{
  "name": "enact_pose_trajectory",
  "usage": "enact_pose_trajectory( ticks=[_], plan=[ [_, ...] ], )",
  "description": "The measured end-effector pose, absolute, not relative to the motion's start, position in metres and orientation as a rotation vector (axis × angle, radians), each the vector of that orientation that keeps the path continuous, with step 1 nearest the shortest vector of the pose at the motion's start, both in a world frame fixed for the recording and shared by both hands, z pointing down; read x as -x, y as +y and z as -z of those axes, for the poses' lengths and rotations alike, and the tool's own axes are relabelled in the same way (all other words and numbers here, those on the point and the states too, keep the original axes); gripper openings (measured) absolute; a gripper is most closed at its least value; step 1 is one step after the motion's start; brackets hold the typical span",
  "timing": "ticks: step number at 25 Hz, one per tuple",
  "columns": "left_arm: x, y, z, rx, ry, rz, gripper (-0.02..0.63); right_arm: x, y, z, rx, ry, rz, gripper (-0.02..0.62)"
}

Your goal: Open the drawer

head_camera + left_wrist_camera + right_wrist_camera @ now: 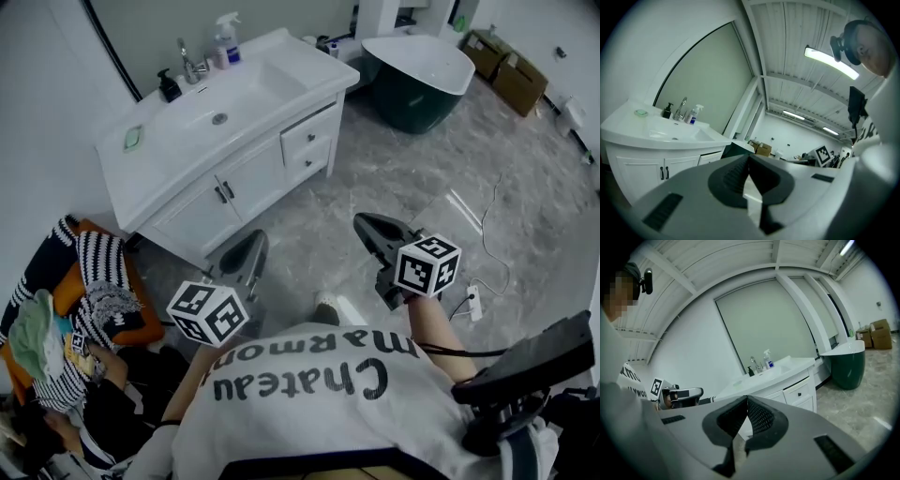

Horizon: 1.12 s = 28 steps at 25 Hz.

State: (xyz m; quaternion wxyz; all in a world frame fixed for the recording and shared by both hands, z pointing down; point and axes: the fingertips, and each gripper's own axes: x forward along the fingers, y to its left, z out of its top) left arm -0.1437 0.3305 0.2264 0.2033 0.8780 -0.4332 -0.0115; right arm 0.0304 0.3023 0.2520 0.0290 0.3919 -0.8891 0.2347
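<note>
A white vanity cabinet (pixel 202 211) with a sink stands against the wall. Two small drawers sit at its right end, the upper drawer (pixel 309 134) (pixel 799 384) above the lower drawer (pixel 307 161), each with a dark knob. Both look closed. In the left gripper view one drawer front (pixel 710 158) shows beside the cabinet doors. My left gripper (pixel 255 240) (pixel 749 157) is over the floor in front of the doors, apart from the cabinet, shut and holding nothing. My right gripper (pixel 362 223) (pixel 746 398) is further right, also short of the drawers, shut and holding nothing.
A dark green bathtub (pixel 422 80) stands right of the vanity, with cardboard boxes (pixel 511 70) behind it. A pile of clothes (pixel 84 300) lies at the left. A power strip and cable (pixel 473 300) lie on the grey floor. A spray bottle (pixel 225 42) stands by the faucet.
</note>
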Motion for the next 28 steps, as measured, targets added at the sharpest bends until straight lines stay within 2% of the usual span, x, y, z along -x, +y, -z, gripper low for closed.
enact_pose_trajectory(
  ticks=[14, 20, 28],
  plan=[
    [0.092, 0.194, -0.219, -2.516, -1.24, 0.017, 0.009, -0.089, 0.161, -0.242, -1.189, -2.76, -0.625, 0.008],
    [0.063, 0.168, -0.223, -2.637, -1.262, -0.12, 0.009, -0.107, 0.127, -0.25, -1.163, -2.757, -0.615, 0.008],
    [0.07, 0.149, -0.232, -2.542, -1.265, -0.063, 0.009, -0.106, 0.108, -0.253, -1.137, -2.745, -0.614, 0.009]
  ],
)
